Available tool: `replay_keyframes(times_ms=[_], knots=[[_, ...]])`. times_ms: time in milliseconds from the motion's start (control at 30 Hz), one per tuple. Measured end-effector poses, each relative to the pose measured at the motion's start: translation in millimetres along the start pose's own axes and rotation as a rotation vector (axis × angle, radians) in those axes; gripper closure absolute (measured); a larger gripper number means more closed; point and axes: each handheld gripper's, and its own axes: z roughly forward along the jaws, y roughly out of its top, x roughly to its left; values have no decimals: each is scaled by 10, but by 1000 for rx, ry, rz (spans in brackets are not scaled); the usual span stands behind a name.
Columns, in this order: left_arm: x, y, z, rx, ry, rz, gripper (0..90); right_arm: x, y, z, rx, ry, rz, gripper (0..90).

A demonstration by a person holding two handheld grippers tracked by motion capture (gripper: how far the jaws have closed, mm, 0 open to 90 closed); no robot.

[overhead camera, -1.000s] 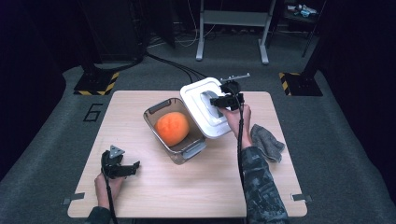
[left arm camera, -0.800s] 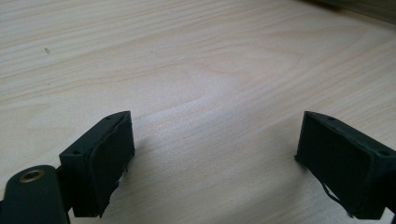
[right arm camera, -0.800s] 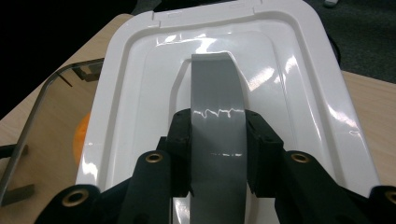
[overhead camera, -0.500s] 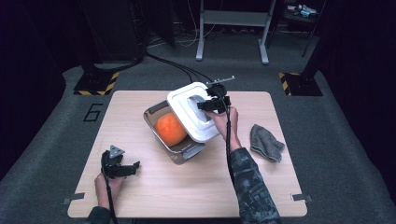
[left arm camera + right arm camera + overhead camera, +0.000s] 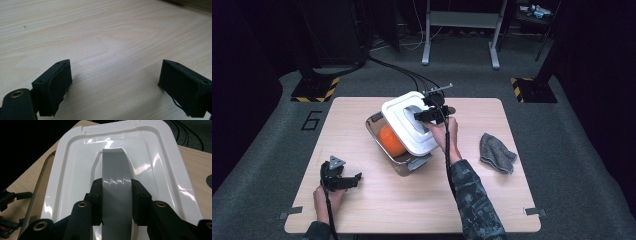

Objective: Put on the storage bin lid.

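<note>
Lid: a glossy white plastic rectangular lid (image 5: pixel 408 121) with rounded corners, stepped ridges round its border and a sunken middle; it sits just above centre of the high view, tilted, partly over the container.
Handle: a smooth grey arched strap handle (image 5: pixel 116 195) runs along the middle of the lid and bulges upward, catching wavy highlights.
Right gripper: the right gripper (image 5: pixel 116 200) has its black jaws pressed in on both sides of the grey handle, at lower centre of the right gripper view; the lid stretches away from it toward the top of that frame.
Container: a clear rectangular plastic container (image 5: pixel 408 164) with thin walls stands on the worktop below the lid, its lower right end uncovered.
Fruit: a round, matte orange fruit (image 5: pixel 390 141) lies inside the container, just left of the lid's lower edge.
Left gripper: the left gripper (image 5: pixel 113 87) has its jaws wide apart with nothing between them, low over bare wood; in the high view it is at lower left, well apart from the container.
Worktop: a pale wood-grain worktop (image 5: pixel 487 190), flat and smooth.
Cloth: a crumpled grey knitted cloth (image 5: pixel 495 153) lies right of centre, apart from the container.
</note>
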Motion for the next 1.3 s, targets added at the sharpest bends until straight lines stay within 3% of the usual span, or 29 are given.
replay_keyframes(times_ms=[633, 1300], knots=[[2, 0, 0, 0, 1, 3, 107, 267, -45, 252, 40, 18, -17, 662], [2, 0, -1, 0, 2, 3, 107, 526, -90, 349, 57, 21, -45, 660]])
